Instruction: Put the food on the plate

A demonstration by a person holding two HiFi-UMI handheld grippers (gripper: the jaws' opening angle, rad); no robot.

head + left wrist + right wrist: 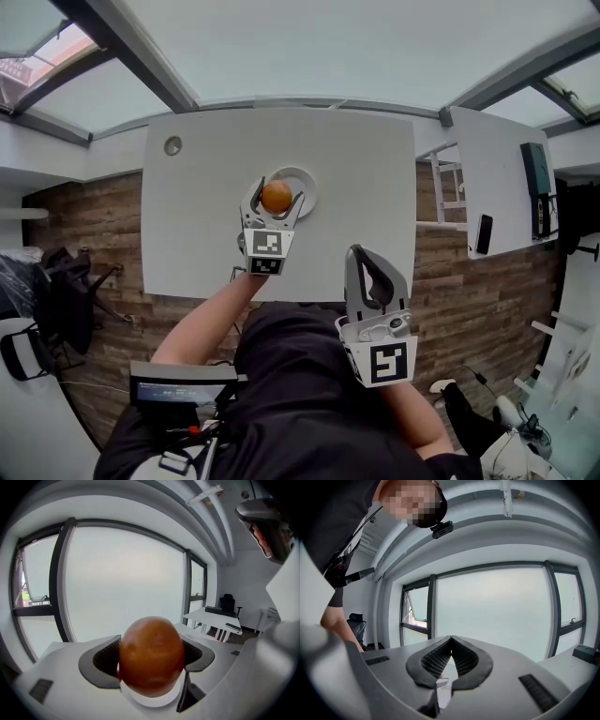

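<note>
A round orange piece of food (276, 196) sits between the fingers of my left gripper (277, 194), right over the near left part of a white plate (306, 184) on the white table (206, 234). In the left gripper view the food (151, 656) fills the gap between the dark pads (105, 660), which touch its sides, with the plate (150, 701) just under it. I cannot tell whether it rests on the plate. My right gripper (361, 255) is shut and empty, held off the table near the person's body; its tips (450, 638) meet.
A small round grommet (172, 145) lies at the table's far left. A second white desk (487, 178) with dark devices stands at the right. Wooden floor surrounds the table, and a black bag (56, 291) lies at the left.
</note>
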